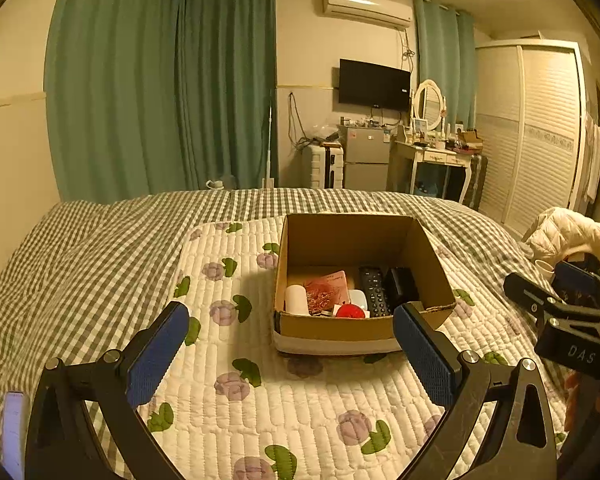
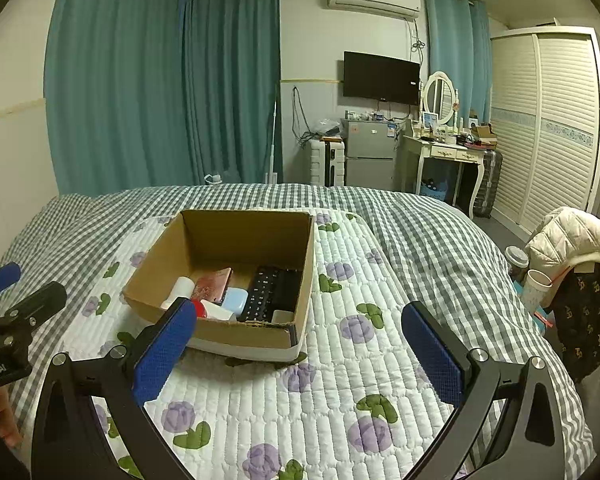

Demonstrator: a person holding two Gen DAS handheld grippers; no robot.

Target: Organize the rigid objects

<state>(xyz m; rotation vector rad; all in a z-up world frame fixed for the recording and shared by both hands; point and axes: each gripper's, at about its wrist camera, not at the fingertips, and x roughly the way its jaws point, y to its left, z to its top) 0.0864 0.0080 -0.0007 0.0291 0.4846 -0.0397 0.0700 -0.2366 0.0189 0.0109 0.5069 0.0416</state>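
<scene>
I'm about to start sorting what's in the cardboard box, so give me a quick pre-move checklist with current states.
1. Left tongs open, nothing held: ok.
2. Right tongs open, nothing held: ok.
3. Cardboard box upright on the floral quilt: ok.
4. Remote control visible from above: ok.
5. Red object free of its neighbours: cannot tell.
6. Destination for sorted items: cannot tell.

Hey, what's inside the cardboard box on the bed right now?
The cardboard box holds a black remote, a white cylinder, a pinkish patterned pack, a red round item and a pale blue case. The near wall hides whatever lies lowest.
</scene>
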